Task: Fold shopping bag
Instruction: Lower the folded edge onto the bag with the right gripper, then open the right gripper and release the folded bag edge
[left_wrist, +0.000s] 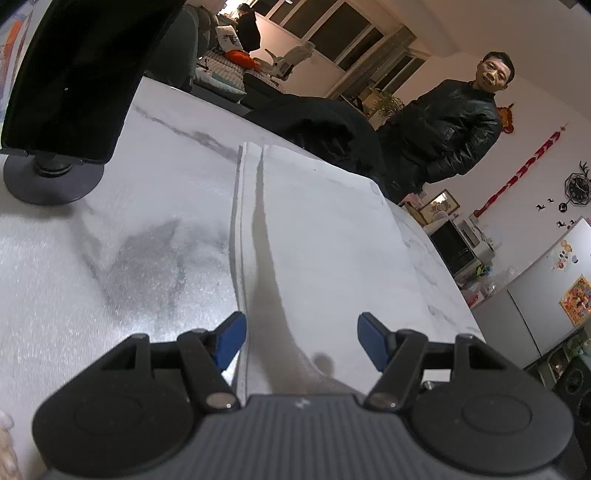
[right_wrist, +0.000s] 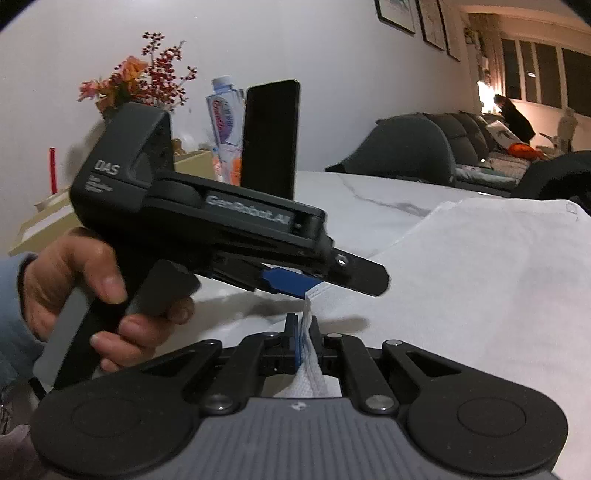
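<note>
White shopping bag (right_wrist: 461, 280) lies flat on a marble table (left_wrist: 110, 229), one edge pinched.

Right gripper (right_wrist: 303, 341) is clamped on its bunched edge; left gripper (left_wrist: 301, 341), fingers spread apart, hovers above the fabric.

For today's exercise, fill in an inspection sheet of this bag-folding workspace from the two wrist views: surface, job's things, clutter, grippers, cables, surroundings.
Surface: white marble-look table with grey veins.
Job's things: white shopping bag lying on the table, a long crease or edge running away from the left wrist camera.
Clutter: phone on stand, water bottle, flowers.
Grippers: left gripper open, held over the bag by a hand; right gripper shut on a bunched edge of the bag.
Cables: nothing seen.
Surroundings: person in a dark jacket standing beyond the table; sofa; fridge.
</note>
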